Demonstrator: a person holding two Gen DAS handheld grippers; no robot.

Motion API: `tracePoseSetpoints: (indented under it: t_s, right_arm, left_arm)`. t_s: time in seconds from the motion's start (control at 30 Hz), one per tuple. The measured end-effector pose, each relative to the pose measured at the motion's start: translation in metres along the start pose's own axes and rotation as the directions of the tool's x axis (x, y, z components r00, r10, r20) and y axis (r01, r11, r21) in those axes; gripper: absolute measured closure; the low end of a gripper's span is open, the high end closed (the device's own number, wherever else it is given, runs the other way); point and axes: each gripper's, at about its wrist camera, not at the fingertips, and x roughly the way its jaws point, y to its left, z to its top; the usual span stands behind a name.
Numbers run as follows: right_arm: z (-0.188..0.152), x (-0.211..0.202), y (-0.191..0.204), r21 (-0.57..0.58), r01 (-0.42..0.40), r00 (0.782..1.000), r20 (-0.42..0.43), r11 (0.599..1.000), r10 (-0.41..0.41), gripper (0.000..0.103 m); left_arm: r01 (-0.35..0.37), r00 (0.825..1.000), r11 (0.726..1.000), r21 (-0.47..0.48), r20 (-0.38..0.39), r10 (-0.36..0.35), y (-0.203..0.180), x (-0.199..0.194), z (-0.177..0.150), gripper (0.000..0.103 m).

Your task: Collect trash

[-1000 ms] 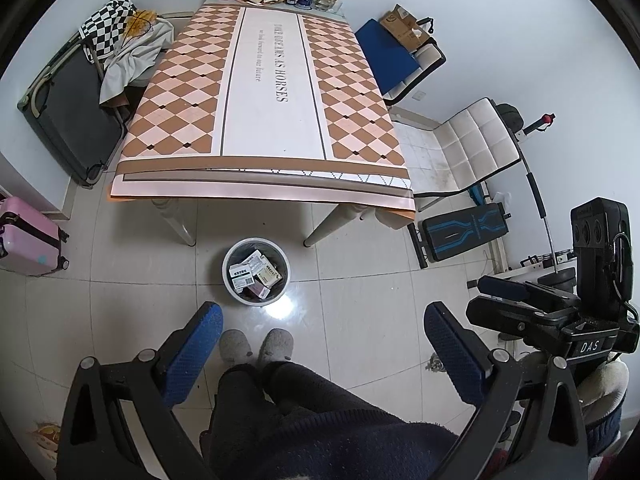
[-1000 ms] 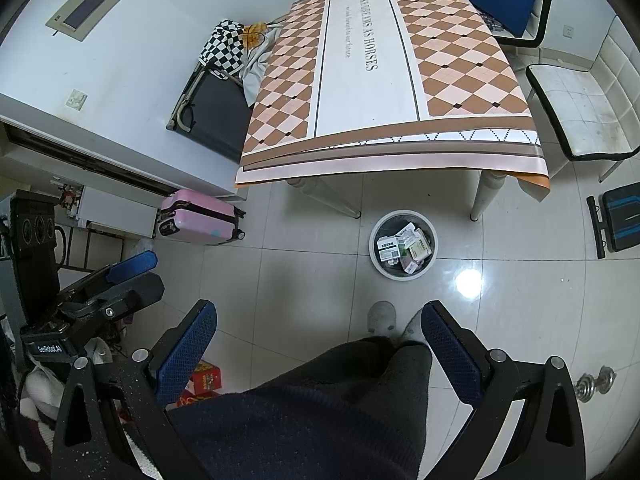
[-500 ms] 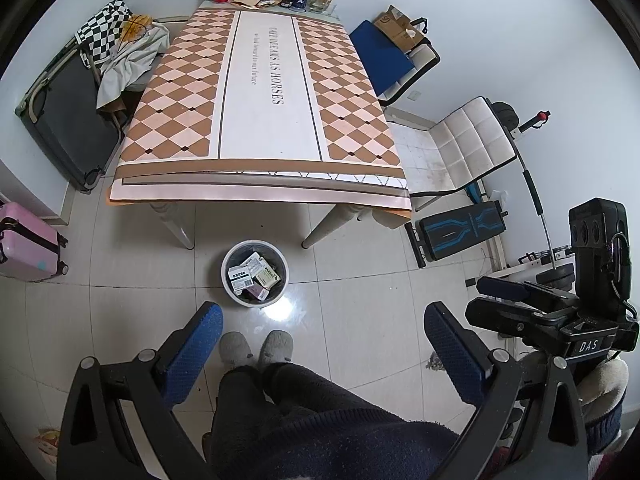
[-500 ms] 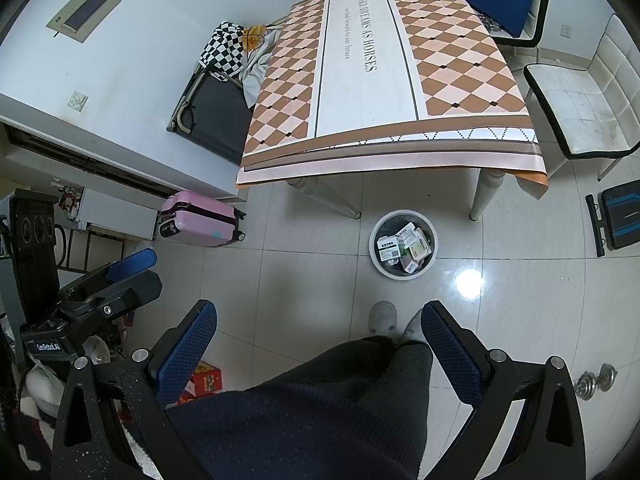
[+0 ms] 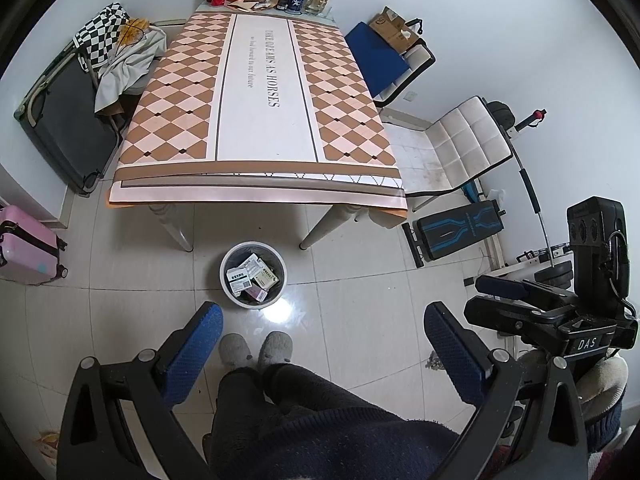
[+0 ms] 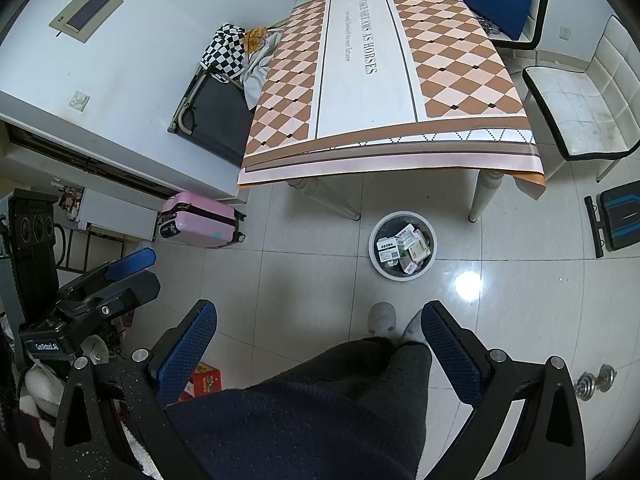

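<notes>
Trash (image 5: 252, 278) sits in the bin (image 5: 253, 275) on the floor, just off the desk (image 5: 256, 120) edge for easy drops. Left gripper (image 5: 323, 330) and right gripper (image 6: 319, 326): jaws wide, empty, held high over the floor.

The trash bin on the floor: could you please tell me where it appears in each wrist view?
Left wrist: the trash bin is left of centre, just below the table edge.
Right wrist: the trash bin is right of centre, between the table legs.
Shared landmark: the checkered table right behind it.
</notes>
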Motion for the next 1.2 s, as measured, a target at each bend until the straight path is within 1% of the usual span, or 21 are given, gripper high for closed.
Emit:
tracePoseSetpoints:
  t_s: [0.53,1.2]
  right_arm:
    - [-0.0012,-0.0031,-0.0013,-0.008,-0.005,1.000,-0.005,1.000,0.005,0.000]
    - [-0.0010,-0.0002,-0.0012,-0.026,-0.008,1.000,-0.021,1.000,0.008,0.000]
  left_arm:
    - [0.007,1.000,1.000,0.015,-0.003,-0.007,-0.0030,-0.0024,-0.0036,0.000]
    - [0.014,1.000,1.000,0.000,0.003,-0.014,0.0008,-0.0046,-0.0084,0.000]
